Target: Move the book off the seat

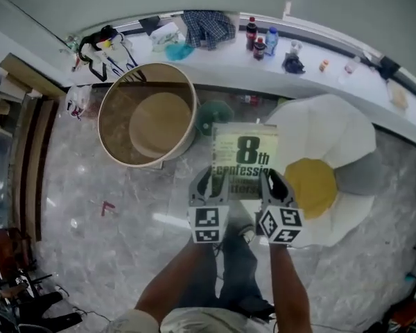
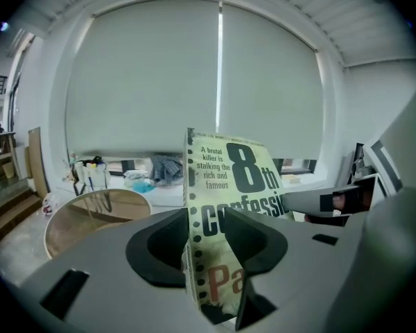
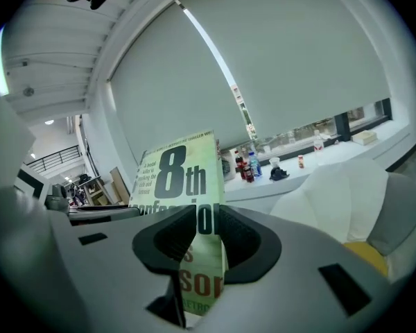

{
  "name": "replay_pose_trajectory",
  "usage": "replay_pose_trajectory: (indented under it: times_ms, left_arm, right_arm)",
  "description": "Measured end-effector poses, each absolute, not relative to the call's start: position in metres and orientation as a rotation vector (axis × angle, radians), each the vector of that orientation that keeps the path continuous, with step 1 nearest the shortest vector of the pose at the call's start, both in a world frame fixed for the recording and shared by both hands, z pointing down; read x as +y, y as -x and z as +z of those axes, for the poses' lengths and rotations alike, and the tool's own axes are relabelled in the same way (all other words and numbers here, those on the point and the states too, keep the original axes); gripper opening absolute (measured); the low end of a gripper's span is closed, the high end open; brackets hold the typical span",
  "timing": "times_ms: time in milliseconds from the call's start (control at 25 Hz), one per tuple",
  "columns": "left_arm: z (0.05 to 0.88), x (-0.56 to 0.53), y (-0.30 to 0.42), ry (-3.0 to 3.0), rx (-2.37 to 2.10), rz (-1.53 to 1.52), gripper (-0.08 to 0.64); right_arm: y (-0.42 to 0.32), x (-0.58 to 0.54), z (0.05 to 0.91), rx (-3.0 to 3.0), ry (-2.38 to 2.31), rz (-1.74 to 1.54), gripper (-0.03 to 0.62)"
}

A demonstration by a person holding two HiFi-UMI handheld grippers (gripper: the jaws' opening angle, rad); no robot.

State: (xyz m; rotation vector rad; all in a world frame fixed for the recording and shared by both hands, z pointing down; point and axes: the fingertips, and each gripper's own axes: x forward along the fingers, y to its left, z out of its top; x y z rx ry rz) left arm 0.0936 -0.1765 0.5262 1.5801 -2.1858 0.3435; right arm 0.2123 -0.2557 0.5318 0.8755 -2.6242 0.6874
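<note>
A pale green paperback book (image 1: 245, 159) with a big black "8th" on its cover is held up in the air, between the round table and the white seat (image 1: 333, 151). My left gripper (image 1: 209, 186) is shut on the book's left edge, my right gripper (image 1: 272, 186) on its right edge. In the left gripper view the book (image 2: 225, 200) stands on edge between the pads. In the right gripper view the book (image 3: 187, 186) is pinched the same way. The seat has a yellow cushion (image 1: 310, 186) and a grey one.
A round wooden table (image 1: 147, 113) stands at the left. A long white counter (image 1: 305, 71) at the back carries bottles (image 1: 258, 39), a checked cloth and small items. The floor is grey marble; the person's legs and shoes show below the grippers.
</note>
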Motion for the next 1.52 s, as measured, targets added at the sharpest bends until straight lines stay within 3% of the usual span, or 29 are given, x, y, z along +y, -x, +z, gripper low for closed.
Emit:
replay_pose_trajectory:
  times_ms: [760,1160,1520]
  left_arm:
    - [0.382,-0.024,0.172,-1.276,-2.529,0.168,0.156]
    - [0.384,0.014,0.252,-1.177,-2.562,0.127,0.156]
    - [0.424,-0.039,0.300,-1.083,-2.525,0.186,0.156]
  right_arm:
    - [0.088,-0.141,0.384,-2.825,-0.413,0.439,0.109]
    - [0.177,-0.109,0.382,-2.819,-0.289,0.391,0.109]
    - [0.237,-0.169,0.424,-2.757,-0.222,0.426,0.109]
